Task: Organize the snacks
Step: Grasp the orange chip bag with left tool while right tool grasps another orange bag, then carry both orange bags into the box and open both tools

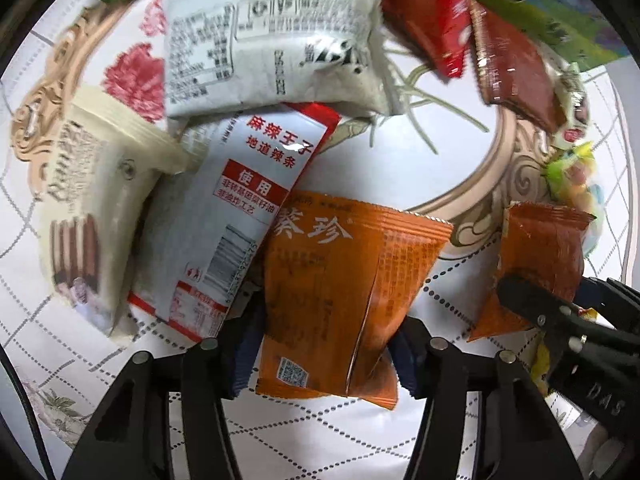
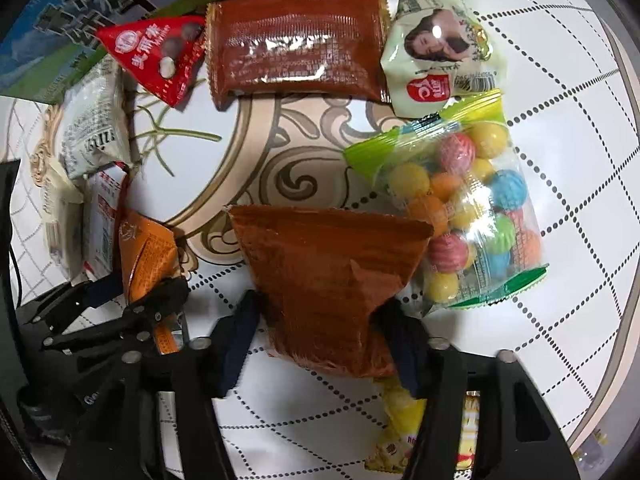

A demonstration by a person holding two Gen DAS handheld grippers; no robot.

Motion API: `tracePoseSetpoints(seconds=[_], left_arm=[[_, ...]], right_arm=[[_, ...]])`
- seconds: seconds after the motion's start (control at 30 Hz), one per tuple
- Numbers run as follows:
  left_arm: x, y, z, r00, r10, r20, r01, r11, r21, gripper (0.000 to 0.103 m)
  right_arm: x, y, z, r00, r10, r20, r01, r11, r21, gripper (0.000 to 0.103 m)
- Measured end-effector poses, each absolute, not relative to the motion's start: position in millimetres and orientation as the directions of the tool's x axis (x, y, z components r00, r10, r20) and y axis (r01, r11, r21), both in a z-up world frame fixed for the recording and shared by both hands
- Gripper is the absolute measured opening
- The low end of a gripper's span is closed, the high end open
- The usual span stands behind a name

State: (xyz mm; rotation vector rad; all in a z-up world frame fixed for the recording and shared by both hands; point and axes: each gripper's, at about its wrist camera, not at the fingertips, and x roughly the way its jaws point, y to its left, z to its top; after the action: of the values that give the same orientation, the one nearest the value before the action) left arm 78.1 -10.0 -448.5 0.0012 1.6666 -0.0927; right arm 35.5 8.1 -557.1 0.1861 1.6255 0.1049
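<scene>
My left gripper [image 1: 324, 360] is shut on an orange snack packet [image 1: 340, 292] with white characters; the same packet shows in the right wrist view [image 2: 146, 256]. My right gripper [image 2: 324, 340] is shut on a brown-orange packet [image 2: 328, 276], which also shows in the left wrist view [image 1: 540, 256]. Both packets sit low over the white patterned tablecloth [image 2: 560, 160]. The right gripper [image 1: 532, 304] shows at the right of the left wrist view, and the left gripper [image 2: 120, 300] at the left of the right wrist view.
Around the left: a white and red spicy-strip pack [image 1: 224, 220], a white pouch [image 1: 272, 40], a cream tub [image 1: 92, 200]. Around the right: a gumball bag [image 2: 460, 208], a long brown pack [image 2: 296, 44], a red triangular pack [image 2: 160, 60], a pale green packet [image 2: 436, 48], a yellow packet [image 2: 400, 420].
</scene>
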Motion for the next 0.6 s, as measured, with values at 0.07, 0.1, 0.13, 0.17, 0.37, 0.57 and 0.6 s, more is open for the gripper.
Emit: tracePoseSetpoints(seconds=[0.07,0.1,0.13,0.17,0.37,0.57,0.6], left_arm=[[75.1,-12.7,-438.2,-0.084,-0.053,-0.995,0.063,0.996,-0.058,0.052],[70.6,-11.9,-429.9,-0.075,-0.060,-0.995,0.067,0.996,-0.065,0.052],[63.8,-9.9,-419.8,-0.065,-0.067,-0.996,0.072,0.995,-0.071,0.052],[62.5,-11.6,-411.6,-0.057,-0.075,-0.996,0.076,0.994,-0.079,0.052],[62.3,-18.5,-358.5,0.034,-0.118,-0.992,0.111,0.987,-0.114,0.052],[89.0,-5.1,-291.1,0.157,-0.198,-0.967,0.090,0.978,-0.186,0.052],[97.2,-0.8,-284.3,0.174,-0.205,-0.963,0.088,0.977,-0.192,0.052]], right_arm=[[32.3,1.1,-550.3,-0.059,0.228,-0.972,0.080,0.972,0.223,0.049],[30.6,-1.8,-547.2,-0.062,0.250,-0.966,0.094,0.965,0.244,0.049],[30.5,-2.3,-540.6,-0.064,0.270,-0.961,0.104,0.959,0.263,0.048],[32.3,-5.7,-535.7,-0.084,0.299,-0.951,0.125,0.950,0.288,0.048],[37.0,-9.8,-493.1,-0.034,0.378,-0.925,0.118,0.921,0.372,0.048],[68.6,-15.4,-434.8,0.041,0.437,-0.899,0.064,0.896,0.439,0.048],[77.3,-12.3,-425.0,0.055,0.447,-0.893,0.059,0.891,0.449,0.048]])
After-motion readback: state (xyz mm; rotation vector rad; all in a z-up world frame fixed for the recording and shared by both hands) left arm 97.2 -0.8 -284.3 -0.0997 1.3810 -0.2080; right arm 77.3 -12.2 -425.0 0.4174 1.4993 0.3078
